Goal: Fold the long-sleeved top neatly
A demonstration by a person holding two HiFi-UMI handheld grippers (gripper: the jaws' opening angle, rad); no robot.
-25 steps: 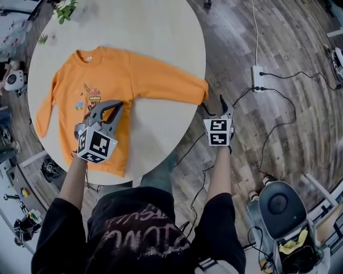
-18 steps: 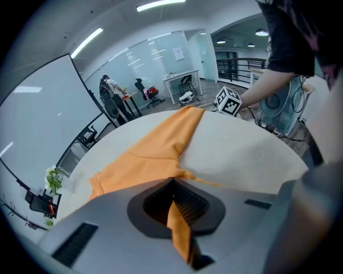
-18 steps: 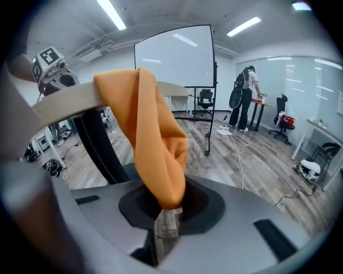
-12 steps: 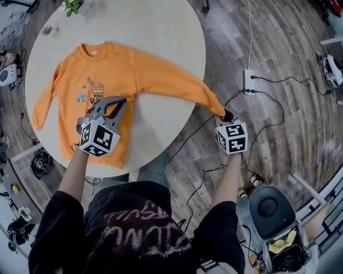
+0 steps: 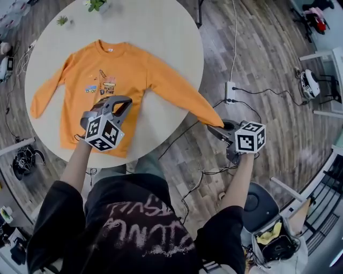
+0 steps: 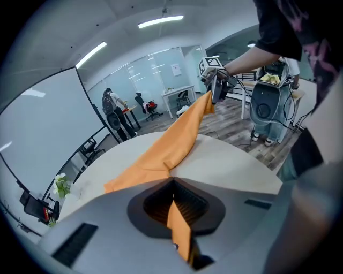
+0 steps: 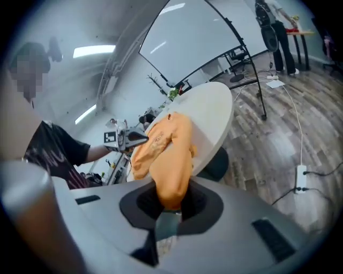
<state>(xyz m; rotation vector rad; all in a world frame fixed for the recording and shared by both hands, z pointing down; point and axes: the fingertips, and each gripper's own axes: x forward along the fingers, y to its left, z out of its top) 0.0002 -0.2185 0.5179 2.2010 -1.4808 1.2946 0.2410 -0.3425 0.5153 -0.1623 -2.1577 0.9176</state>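
Note:
An orange long-sleeved top [image 5: 112, 80] lies face up on the round pale table [image 5: 166, 37]. My left gripper [image 5: 126, 101] is shut on the body's edge near the hem, and a strip of orange cloth [image 6: 179, 235] shows between its jaws. My right gripper [image 5: 212, 127] hangs beyond the table's edge over the floor. Its jaws have just been closing and are now shut on the sleeve cuff [image 7: 170, 171]. That sleeve [image 5: 179, 96] stretches taut from the shoulder out to the right gripper [image 6: 215, 88]. The other sleeve lies flat at the left.
Small green plants [image 5: 95, 4] stand at the table's far edge. On the wooden floor to the right are a white power strip [image 5: 230, 91] and black cables [image 5: 187, 131]. A grey round seat [image 5: 258, 206] stands beside my right arm.
The right gripper shut on the sleeve cuff and lifted it up and out to the right, pulling the sleeve straight. The left gripper rose a little with the cloth.

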